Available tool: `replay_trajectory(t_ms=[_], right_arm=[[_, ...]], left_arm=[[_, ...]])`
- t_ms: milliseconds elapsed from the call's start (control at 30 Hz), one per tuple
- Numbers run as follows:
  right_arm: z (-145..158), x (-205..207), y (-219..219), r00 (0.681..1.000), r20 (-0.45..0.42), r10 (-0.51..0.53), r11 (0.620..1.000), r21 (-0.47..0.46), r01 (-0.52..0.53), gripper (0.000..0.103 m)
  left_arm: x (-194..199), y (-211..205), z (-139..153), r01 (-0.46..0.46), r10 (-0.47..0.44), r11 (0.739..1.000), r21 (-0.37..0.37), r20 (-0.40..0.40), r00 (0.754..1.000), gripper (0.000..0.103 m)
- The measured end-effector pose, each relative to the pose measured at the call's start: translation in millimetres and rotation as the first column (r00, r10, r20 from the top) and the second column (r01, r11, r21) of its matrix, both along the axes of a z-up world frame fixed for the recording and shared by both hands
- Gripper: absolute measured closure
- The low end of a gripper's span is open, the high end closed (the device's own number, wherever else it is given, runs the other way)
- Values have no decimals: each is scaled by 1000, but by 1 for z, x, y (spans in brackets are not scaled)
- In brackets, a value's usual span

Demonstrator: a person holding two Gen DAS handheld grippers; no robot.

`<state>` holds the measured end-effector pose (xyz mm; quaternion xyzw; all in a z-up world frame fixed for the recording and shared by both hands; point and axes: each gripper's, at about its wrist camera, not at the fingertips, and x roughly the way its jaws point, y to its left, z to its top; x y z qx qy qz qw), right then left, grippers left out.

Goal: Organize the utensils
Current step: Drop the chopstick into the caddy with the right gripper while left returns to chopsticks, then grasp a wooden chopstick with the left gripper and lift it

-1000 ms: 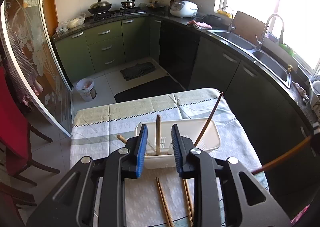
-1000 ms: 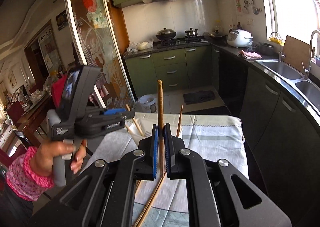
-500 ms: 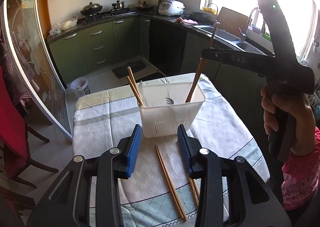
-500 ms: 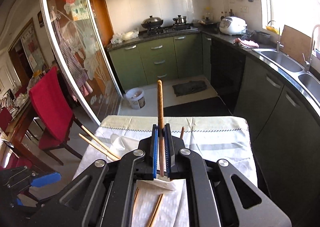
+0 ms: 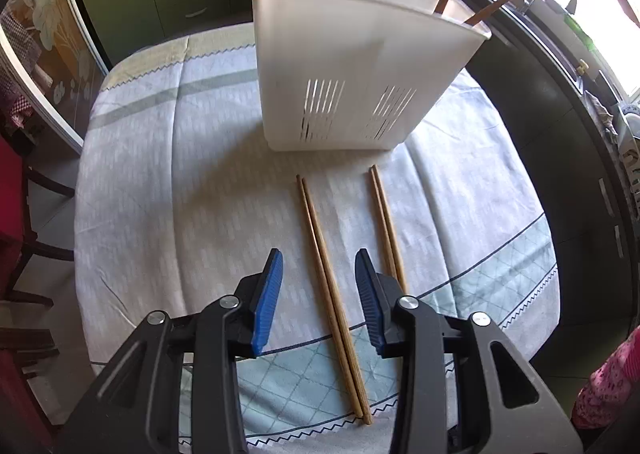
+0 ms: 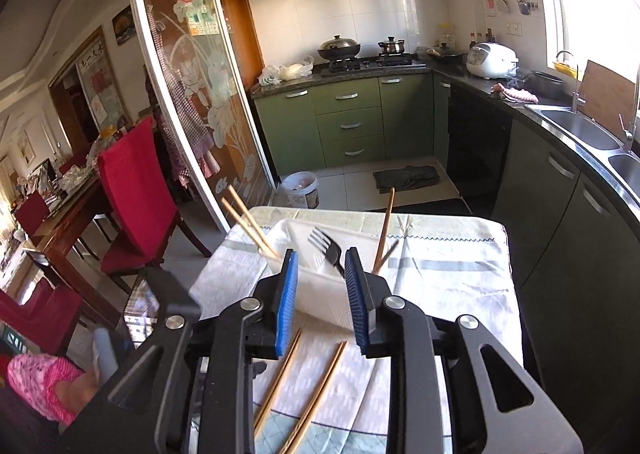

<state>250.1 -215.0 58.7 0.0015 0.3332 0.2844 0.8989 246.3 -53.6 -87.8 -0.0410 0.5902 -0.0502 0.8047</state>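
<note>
A white slotted utensil holder [image 5: 360,74] stands on the cloth-covered table [image 5: 168,182]. It holds light chopsticks [image 6: 250,224], a dark fork [image 6: 326,246] and dark brown chopsticks [image 6: 384,230]. Two more pairs of chopsticks lie flat in front of it. My left gripper [image 5: 319,258] points down, open, low over the nearer pair [image 5: 332,294]. The other pair [image 5: 384,222] lies just to the right. My right gripper [image 6: 322,254] hovers before the holder [image 6: 316,290]; its jaws are opening with nothing between them.
The table's front edge runs just below the flat chopsticks. A pink-sleeved arm [image 5: 608,386] is at the lower right. A red chair [image 6: 132,190] stands left of the table. Dark green cabinets and a sink counter [image 6: 580,130] line the right side.
The left gripper has dropped from above the holder to the flat chopsticks, its jaws a little wider. The right gripper has let go of its dark chopstick, which now stands in the holder.
</note>
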Motion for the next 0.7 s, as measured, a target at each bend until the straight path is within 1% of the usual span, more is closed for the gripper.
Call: replay_trajectory(t_ms=[100,167,300,367,500,600,700], right_arm=[[-29,-25,-10,999,-34,21,999,-33,-22,73],[-53,-32,-18,997,-74,18,999,-40,-21,73],[-97,-31,-38,987,-159,-12,999,-40,6,73],[-113,-29,-47,980,-199,-27,999,-33,21,73],[-127,-29,-60,973,-225,-43,999,-25,39,73],[-128,-31,-63,973,-228,-41,999,-20,37,73],[-124,-27,-60,972,-232,-34,999,-14,32,73]], left_arm=[[4,-2,-20,-10,11,1000,24,-39,999,67],[6,-4,-29,-15,17,999,34,-55,998,67],[10,-9,-41,-15,20,997,76,-71,997,67],[12,-10,-46,-20,28,995,100,-79,996,67],[15,-13,-55,-21,34,991,130,-102,994,67],[15,-16,-59,-19,35,988,150,-108,994,67],[15,-21,-63,-14,34,987,160,-121,992,67]])
